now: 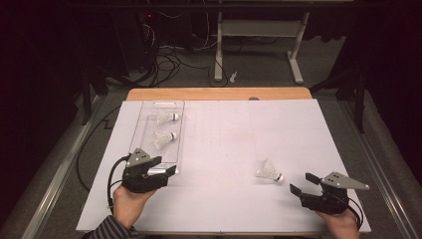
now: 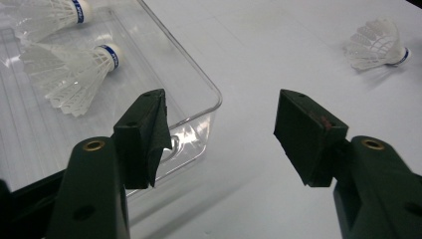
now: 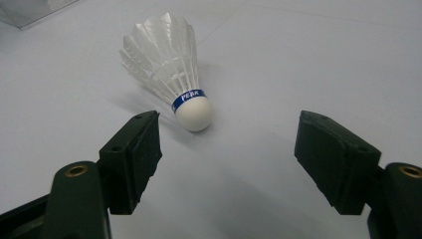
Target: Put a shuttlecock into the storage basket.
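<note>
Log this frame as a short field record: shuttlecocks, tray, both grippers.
surface: white table top
tray: clear plastic tray, on the table's left part
in tray: two white shuttlecocks, far one, near one, both lying on their sides
loose: third shuttlecock on the table at right, on its side, cork toward the right gripper
left gripper: open, nothing between the jaws, at the tray's near corner
right gripper: open, empty, pointed at the loose shuttlecock, apart from it
</note>
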Available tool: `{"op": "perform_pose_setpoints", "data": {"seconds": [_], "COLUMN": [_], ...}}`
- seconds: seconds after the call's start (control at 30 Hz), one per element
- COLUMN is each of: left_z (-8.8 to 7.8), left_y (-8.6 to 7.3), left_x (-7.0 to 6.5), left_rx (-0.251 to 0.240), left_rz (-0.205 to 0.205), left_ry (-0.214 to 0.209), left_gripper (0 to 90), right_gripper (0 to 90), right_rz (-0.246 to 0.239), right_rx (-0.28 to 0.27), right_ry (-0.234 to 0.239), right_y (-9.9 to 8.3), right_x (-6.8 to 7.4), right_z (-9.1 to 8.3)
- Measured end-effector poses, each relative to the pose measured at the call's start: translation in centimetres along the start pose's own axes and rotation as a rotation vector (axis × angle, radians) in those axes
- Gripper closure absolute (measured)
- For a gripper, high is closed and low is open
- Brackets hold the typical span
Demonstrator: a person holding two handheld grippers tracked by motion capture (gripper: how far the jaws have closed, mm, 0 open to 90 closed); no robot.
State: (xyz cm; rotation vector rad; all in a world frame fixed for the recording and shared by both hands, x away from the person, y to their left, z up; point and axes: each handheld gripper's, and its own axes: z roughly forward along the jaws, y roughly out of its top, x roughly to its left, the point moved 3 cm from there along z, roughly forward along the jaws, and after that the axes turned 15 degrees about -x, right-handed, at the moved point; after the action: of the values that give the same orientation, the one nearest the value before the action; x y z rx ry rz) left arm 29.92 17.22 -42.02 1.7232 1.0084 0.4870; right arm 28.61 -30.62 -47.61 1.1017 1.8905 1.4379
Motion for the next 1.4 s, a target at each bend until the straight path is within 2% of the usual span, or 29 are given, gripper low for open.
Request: {"op": "perform_pose_setpoints", "data": {"seconds": [0.37, 1.4], "left_z": [0.4, 2.2], "left_y": [0.4, 0.9], "left_x": [-1.2, -2.6], "left_rx": [0.018, 0.059], "left_rz": [0.028, 0.031], "left_ry": [-0.035, -0.093], "left_gripper": [39.1, 40.2], "right_gripper": [26.8, 26.8], "right_rz": [-0.004, -0.005], "right_rx": [0.0, -0.005], "right_ry": [0.0, 0.001], "right_y": [0.0, -0.1], "right_x": [0.0, 0.0], "right_z": [-0.1, -0.3]}}
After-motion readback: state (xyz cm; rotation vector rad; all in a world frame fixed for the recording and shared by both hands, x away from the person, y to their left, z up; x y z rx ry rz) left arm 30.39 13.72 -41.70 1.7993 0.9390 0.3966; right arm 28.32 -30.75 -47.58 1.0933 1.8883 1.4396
